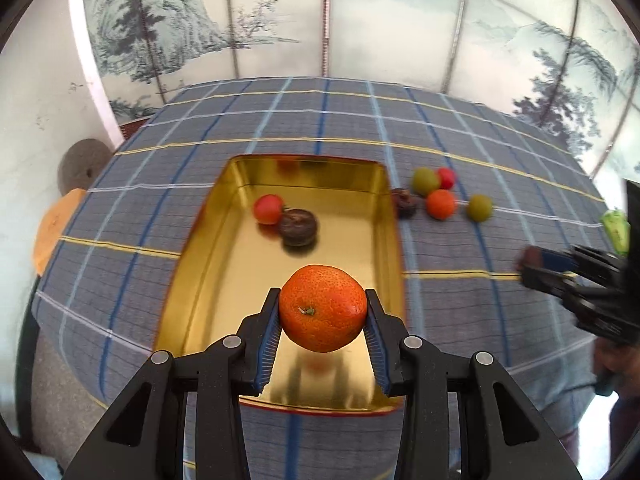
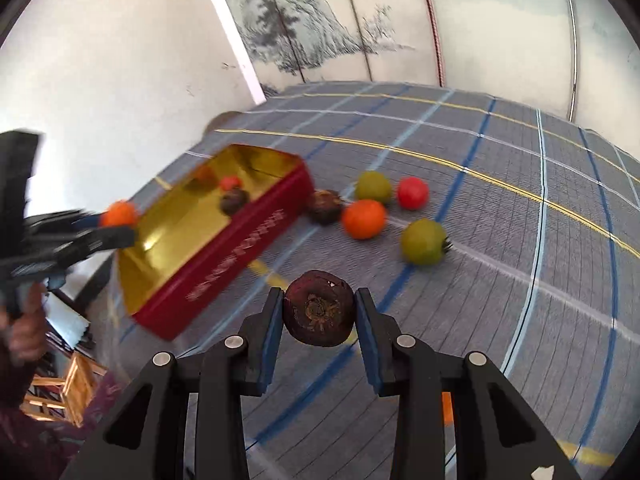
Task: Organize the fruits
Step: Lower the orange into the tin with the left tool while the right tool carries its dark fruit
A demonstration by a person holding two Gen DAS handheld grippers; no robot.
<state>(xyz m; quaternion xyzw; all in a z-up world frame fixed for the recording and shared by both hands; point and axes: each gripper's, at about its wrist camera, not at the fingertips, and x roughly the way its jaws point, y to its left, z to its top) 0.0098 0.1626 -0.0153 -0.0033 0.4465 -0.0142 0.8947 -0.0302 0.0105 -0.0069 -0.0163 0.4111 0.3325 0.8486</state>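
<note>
My left gripper (image 1: 322,312) is shut on an orange mandarin (image 1: 323,307) and holds it over the near end of the gold tin tray (image 1: 188,276). A red fruit (image 1: 268,209) and a dark purple fruit (image 1: 298,227) lie inside the tray. My right gripper (image 2: 319,312) is shut on a dark purple mangosteen (image 2: 319,313) above the checked cloth. The tray (image 2: 224,256), red outside, sits to the left there, with my left gripper (image 2: 108,232) and its mandarin (image 2: 119,214) at its near end.
On the cloth right of the tray lie a dark fruit (image 2: 325,206), an orange one (image 2: 363,218), two green ones (image 2: 423,241) (image 2: 373,187) and a red one (image 2: 413,193). A person's hand (image 2: 24,320) shows at the left. A painted screen stands behind the table.
</note>
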